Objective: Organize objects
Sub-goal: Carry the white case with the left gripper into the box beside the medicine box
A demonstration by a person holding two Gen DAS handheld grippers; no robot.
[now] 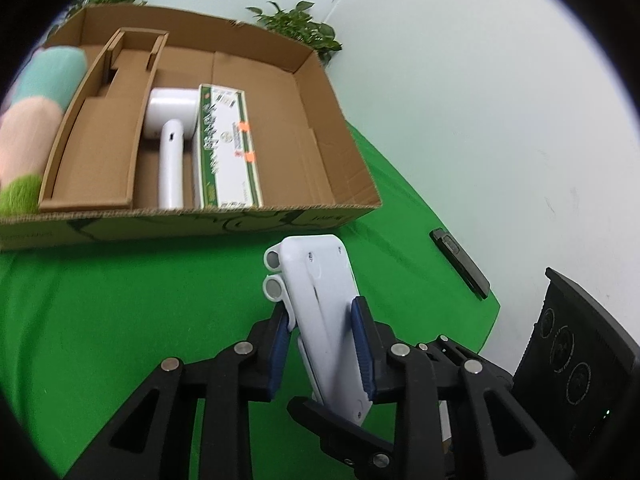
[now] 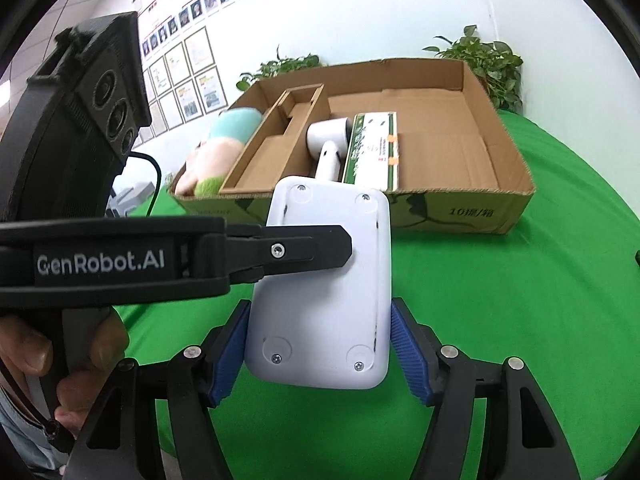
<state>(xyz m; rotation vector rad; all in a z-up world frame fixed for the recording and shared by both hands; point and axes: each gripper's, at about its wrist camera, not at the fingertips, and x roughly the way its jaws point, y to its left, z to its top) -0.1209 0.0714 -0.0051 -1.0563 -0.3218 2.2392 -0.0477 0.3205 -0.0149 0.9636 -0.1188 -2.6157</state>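
A white plastic device [image 1: 324, 312] with screws on its flat back is held above the green cloth. My left gripper [image 1: 322, 344] is shut on its thin edges; in the right wrist view the left gripper's finger [image 2: 280, 250] crosses the device's flat back [image 2: 324, 304]. My right gripper [image 2: 320, 344] straddles the device's lower end: the left pad touches it, the right pad stands a little off. An open cardboard box [image 1: 312, 64] [image 2: 516, 168] lies beyond, holding a white hair dryer [image 1: 170, 136] [image 2: 328, 140] and a green-and-white carton [image 1: 228, 144] [image 2: 370, 148].
A plush toy [image 1: 36, 120] [image 2: 216, 148] lies beside the box's left side. A black remote-like bar [image 1: 460, 262] lies at the cloth's right edge. Potted plants [image 1: 304, 26] stand behind the box. A cardboard divider [image 1: 104, 120] fills the box's left part.
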